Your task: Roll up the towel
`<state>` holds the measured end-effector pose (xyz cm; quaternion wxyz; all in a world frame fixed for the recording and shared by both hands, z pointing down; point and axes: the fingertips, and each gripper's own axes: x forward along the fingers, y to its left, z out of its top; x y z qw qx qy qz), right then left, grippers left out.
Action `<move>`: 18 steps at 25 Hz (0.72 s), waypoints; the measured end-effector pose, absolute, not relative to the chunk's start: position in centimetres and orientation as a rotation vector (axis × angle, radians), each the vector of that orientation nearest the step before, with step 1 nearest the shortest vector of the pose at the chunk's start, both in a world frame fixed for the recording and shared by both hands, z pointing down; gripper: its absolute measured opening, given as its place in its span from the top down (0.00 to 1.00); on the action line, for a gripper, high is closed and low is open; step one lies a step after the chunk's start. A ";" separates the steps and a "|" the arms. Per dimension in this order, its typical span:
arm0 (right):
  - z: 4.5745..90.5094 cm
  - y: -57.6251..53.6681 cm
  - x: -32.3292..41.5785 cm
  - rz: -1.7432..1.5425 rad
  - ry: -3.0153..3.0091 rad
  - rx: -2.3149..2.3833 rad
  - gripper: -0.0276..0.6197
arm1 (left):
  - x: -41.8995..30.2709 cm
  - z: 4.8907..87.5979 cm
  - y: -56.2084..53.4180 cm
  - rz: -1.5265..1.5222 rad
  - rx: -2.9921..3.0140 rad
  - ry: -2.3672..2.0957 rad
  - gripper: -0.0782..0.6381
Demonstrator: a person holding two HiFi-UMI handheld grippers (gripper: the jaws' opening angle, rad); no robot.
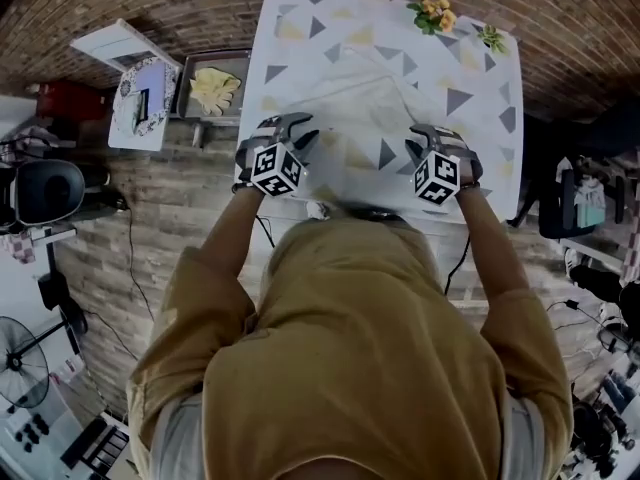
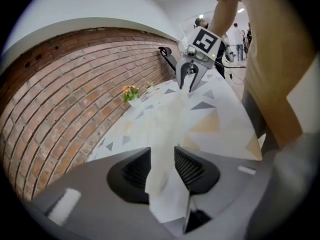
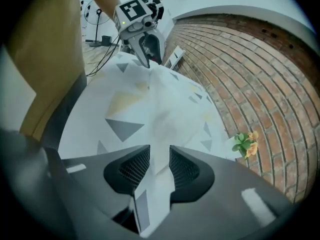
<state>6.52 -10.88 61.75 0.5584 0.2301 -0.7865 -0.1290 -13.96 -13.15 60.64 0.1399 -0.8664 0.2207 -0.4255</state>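
Note:
A thin white towel (image 1: 352,103) lies spread on a table (image 1: 487,93) covered with a cloth of grey and yellow triangles. My left gripper (image 1: 291,128) is at the towel's near left corner. In the left gripper view the towel (image 2: 169,115) runs up between the two black pads (image 2: 189,168), which press on it. My right gripper (image 1: 431,133) is at the near right corner. In the right gripper view the towel (image 3: 161,118) fills the narrow gap between its pads (image 3: 134,168). Each gripper sees the other across the table: the right gripper (image 2: 189,77), the left gripper (image 3: 145,53).
A small bunch of yellow flowers (image 1: 434,14) sits at the table's far edge. A grey tray with yellow gloves (image 1: 214,90) stands left of the table. A chair (image 1: 45,190) and a fan (image 1: 20,363) stand on the floor at left. A brick wall (image 2: 75,84) is behind the table.

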 end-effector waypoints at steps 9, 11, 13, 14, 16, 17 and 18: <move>64.5 -11.5 8.2 -0.277 -1.760 0.488 0.76 | -14.5 63.2 -13.0 -1.360 -2.470 0.488 0.63; 65.1 -11.4 8.4 -0.268 -1.748 0.469 0.76 | -14.5 63.8 -13.1 -1.395 -2.447 0.465 0.63; 65.4 -11.3 8.6 -0.265 -1.739 0.455 0.76 | -14.9 64.2 -13.4 -1.425 -2.421 0.470 0.63; 65.4 -11.3 8.6 -0.267 -1.737 0.448 0.76 | -15.1 64.2 -13.6 -1.435 -2.416 0.478 0.63; 65.4 -11.3 8.5 -0.273 -1.739 0.434 0.76 | -15.6 64.4 -13.8 -1.458 -2.412 0.485 0.63; 65.4 -11.3 8.4 -0.271 -1.741 0.427 0.76 | -15.8 64.6 -13.9 -1.471 -2.410 0.480 0.63; 65.4 -11.3 8.4 -0.264 -1.744 0.421 0.76 | -15.9 64.7 -14.0 -1.484 -2.408 0.476 0.63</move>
